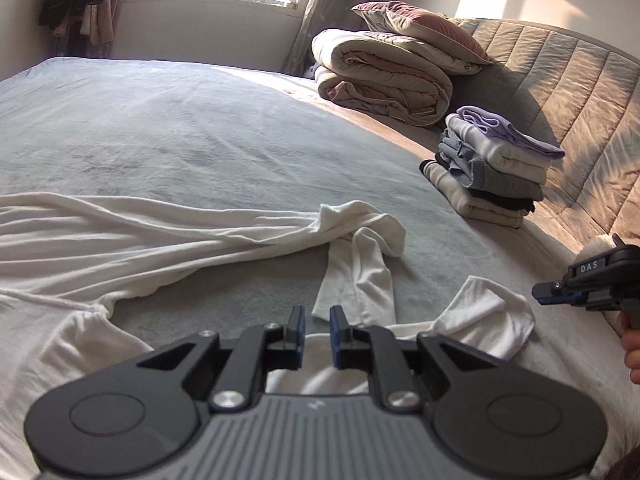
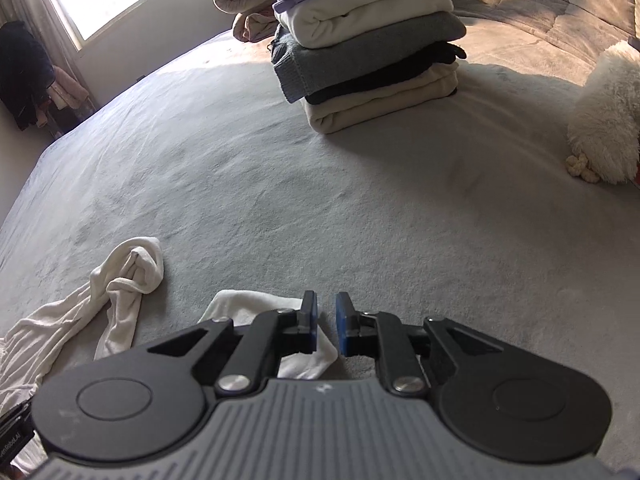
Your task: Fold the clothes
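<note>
A white long-sleeved garment lies crumpled across the grey bed sheet. One sleeve is twisted and points toward me. My left gripper hovers low over the garment's near part, open by a narrow gap with nothing between the pads. A loose white end of the garment lies to its right. In the right wrist view, that white end sits just under and left of my right gripper, whose pads stand slightly apart, open and holding nothing. The twisted sleeve lies further left. The right gripper also shows side-on at the left wrist view's right edge.
A stack of folded clothes stands near the padded headboard. Behind it are a rolled duvet and pillow. A fluffy white toy lies at the right. A window and hanging clothes are at the far wall.
</note>
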Demonstrator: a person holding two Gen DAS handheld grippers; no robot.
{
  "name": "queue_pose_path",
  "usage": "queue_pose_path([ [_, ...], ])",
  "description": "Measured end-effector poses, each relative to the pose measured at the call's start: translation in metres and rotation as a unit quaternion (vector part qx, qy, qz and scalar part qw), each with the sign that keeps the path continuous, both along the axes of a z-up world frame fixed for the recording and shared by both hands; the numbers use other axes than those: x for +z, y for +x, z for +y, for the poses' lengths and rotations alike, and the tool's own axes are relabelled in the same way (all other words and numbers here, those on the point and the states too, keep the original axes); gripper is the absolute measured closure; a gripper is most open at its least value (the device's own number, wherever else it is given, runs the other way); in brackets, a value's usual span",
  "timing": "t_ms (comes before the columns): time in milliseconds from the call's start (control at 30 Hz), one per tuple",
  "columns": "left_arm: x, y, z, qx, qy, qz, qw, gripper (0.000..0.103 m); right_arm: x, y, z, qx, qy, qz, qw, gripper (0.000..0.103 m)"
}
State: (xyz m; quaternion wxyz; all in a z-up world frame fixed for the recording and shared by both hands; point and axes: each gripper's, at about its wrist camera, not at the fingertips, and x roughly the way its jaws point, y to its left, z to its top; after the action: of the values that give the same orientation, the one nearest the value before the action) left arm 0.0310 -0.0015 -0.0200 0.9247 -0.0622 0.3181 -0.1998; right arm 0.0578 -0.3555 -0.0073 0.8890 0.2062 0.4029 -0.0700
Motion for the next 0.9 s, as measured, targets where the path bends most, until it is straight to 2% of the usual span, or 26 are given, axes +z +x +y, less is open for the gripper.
queue_pose_path([
  [167,0.0,-0.029,-0.019,-0.097,0.024,-0.019,0.9948,0.069,-0.009,-0.01,-0.011,-0.004,0.069,0.023,0.997,0.087],
  [333,-0.009,-0.049,-0.043,-0.176,0.052,-0.023,0.9828,0.069,-0.023,-0.015,-0.021,-0.008,0.157,0.053,0.986,0.087],
  [433,-0.016,-0.054,-0.054,-0.178,0.083,-0.033,0.98,0.06,-0.033,-0.012,-0.026,-0.018,0.197,0.062,0.978,0.084],
  [500,-0.02,-0.055,-0.061,-0.174,0.104,-0.043,0.9783,0.055,-0.038,-0.008,-0.029,-0.024,0.218,0.057,0.974,0.077],
  [533,-0.022,-0.056,-0.063,-0.172,0.114,-0.049,0.9773,0.055,-0.04,-0.007,-0.03,-0.027,0.228,0.052,0.972,0.073],
  [633,-0.027,-0.056,-0.071,-0.167,0.14,-0.064,0.9738,0.055,-0.04,-0.004,-0.032,-0.04,0.236,0.036,0.97,0.073],
  [667,-0.028,-0.056,-0.073,-0.164,0.146,-0.068,0.9732,0.055,-0.039,-0.003,-0.032,-0.044,0.229,0.031,0.972,0.074],
  [733,-0.03,-0.054,-0.076,-0.156,0.153,-0.074,0.9729,0.055,-0.036,-0.003,-0.031,-0.052,0.215,0.02,0.975,0.098],
  [767,-0.031,-0.053,-0.076,-0.153,0.155,-0.074,0.9731,0.055,-0.033,-0.004,-0.03,-0.054,0.206,0.012,0.977,0.098],
  [800,-0.031,-0.053,-0.077,-0.151,0.155,-0.074,0.9734,0.058,-0.029,-0.006,-0.028,-0.056,0.196,0.005,0.979,0.098],
  [867,-0.028,-0.052,-0.077,-0.146,0.161,-0.075,0.9733,0.075,-0.022,-0.011,-0.026,-0.059,0.189,-0.008,0.98,0.098],
  [900,-0.027,-0.052,-0.077,-0.143,0.162,-0.075,0.9734,0.091,-0.018,-0.014,-0.025,-0.06,0.189,-0.015,0.98,0.098],
])
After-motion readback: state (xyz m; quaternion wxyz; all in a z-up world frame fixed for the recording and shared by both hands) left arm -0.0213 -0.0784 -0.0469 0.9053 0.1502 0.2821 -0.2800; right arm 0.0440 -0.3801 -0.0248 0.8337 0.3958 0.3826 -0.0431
